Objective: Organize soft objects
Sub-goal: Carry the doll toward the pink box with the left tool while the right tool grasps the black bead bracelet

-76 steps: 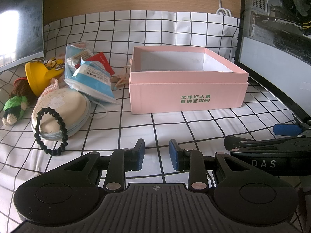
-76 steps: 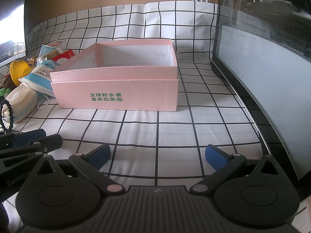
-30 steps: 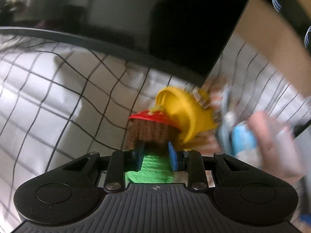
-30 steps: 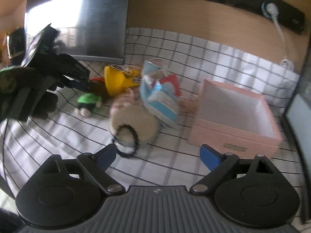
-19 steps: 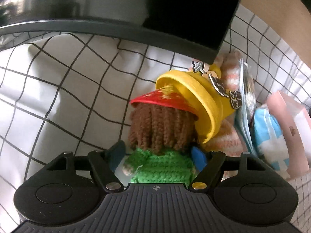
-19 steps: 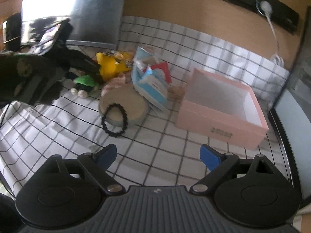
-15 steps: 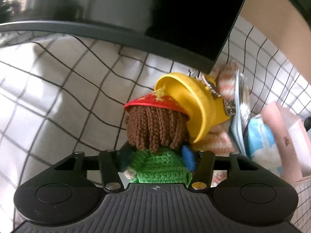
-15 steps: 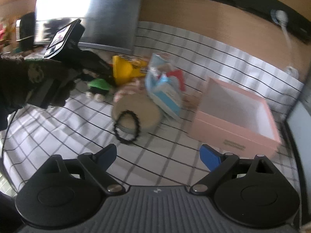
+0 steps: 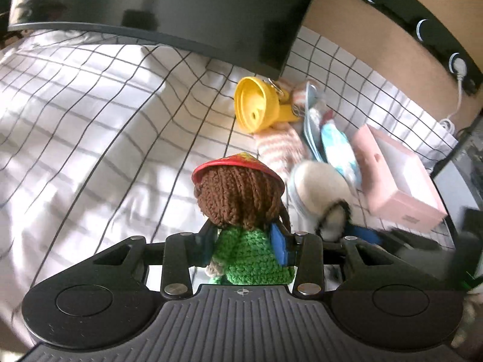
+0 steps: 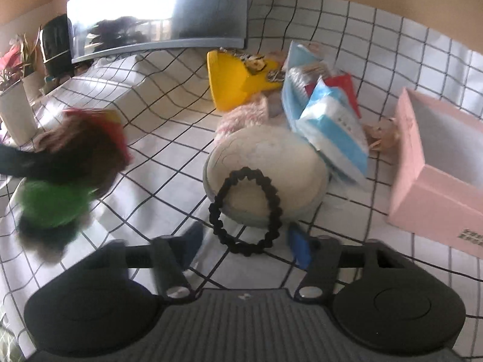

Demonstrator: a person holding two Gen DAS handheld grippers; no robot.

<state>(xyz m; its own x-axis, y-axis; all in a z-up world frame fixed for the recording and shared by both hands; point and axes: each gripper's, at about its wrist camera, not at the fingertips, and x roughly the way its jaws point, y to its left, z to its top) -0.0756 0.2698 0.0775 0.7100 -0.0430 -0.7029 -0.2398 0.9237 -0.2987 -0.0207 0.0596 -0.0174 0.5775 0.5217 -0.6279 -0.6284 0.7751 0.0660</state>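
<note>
A crocheted doll (image 9: 238,196) with brown hair, a red hat and a green body hangs above the checked cloth. My left gripper (image 9: 244,241) is closing, its blue pads pressed on the green body. In the right wrist view the doll (image 10: 57,199) is a blur at the left. My right gripper (image 10: 246,246) is low over a black bead bracelet (image 10: 273,199) that leans on a round cream pouch (image 10: 265,157). Its jaws are closing with the bracelet's lower loop between them, the pads just clear of it. The open pink box (image 10: 422,181) stands at the right.
A yellow cup-shaped thing (image 10: 232,87), blue tissue packs (image 10: 332,126), a red packet and a pink striped knit piece (image 9: 280,147) lie piled between the pouch and a dark monitor (image 9: 181,9). White pots stand off the cloth's left edge (image 10: 15,111).
My left gripper has lifted the doll off the cloth and drawn it back from the yellow thing. My right gripper has come down close to the bracelet and its jaws have narrowed.
</note>
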